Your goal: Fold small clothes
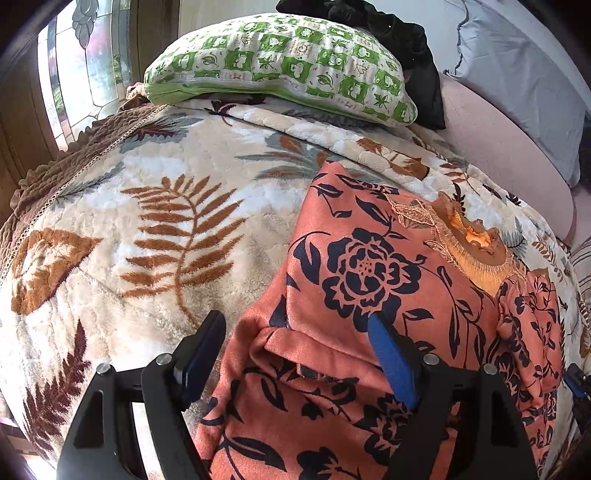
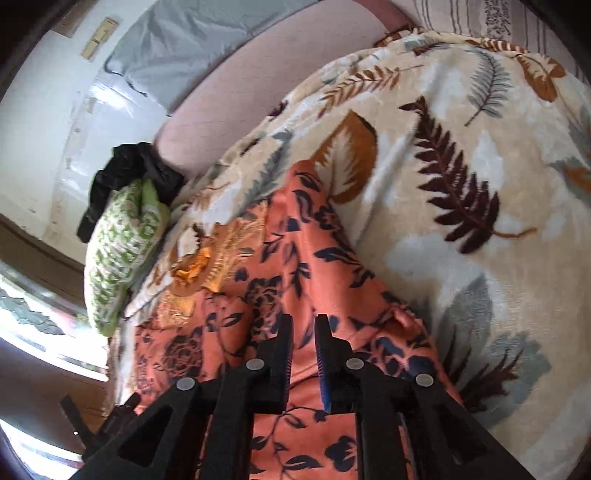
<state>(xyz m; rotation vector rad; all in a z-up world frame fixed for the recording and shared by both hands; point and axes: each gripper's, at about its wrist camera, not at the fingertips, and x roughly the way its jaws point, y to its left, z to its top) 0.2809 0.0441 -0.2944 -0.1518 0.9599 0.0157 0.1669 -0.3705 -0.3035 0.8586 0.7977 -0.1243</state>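
An orange garment with a dark blue flower print lies on a leaf-patterned blanket; it has an embroidered golden neckline. My left gripper is open, its jaws wide apart over the garment's near left edge, where a fold of cloth bunches between them. The garment also shows in the right wrist view. My right gripper hovers over its near part with the jaws close together and a narrow gap; no cloth shows between the tips.
A green-and-white checked pillow lies at the far end of the blanket, with black cloth behind it. A pink mattress and a grey pillow are to the right. A window is at far left.
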